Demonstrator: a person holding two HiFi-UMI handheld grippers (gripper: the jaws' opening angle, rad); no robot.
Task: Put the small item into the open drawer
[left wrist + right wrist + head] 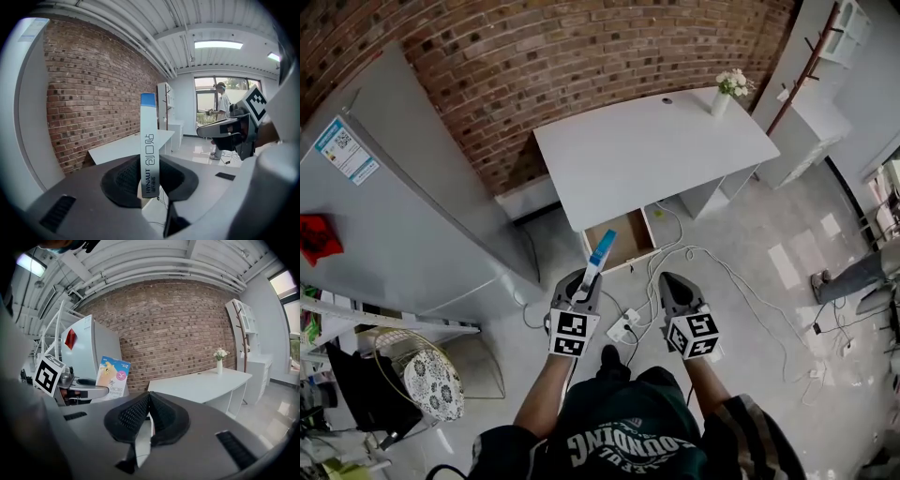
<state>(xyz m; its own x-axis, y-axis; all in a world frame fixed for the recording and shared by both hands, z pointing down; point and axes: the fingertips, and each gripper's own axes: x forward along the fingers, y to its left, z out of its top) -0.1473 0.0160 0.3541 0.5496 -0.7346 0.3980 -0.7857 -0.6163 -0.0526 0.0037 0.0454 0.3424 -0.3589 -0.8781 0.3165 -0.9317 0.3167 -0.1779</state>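
My left gripper (584, 281) (149, 180) is shut on a small flat box (601, 250) (148, 140), white with a blue top, which stands upright between the pads. In the right gripper view the same box (113, 377) shows its printed face. My right gripper (671, 284) (149, 408) is shut with nothing in it. Both hang over the floor in front of a white desk (675, 150) (206, 383). The desk's drawer (617, 239) stands pulled open just beyond the box.
A grey fridge (384, 216) stands at the left against the brick wall. Cables and a power strip (623, 328) lie on the floor under the grippers. A vase of flowers (724, 92) is on the desk's far corner. A person (221, 117) stands by the window.
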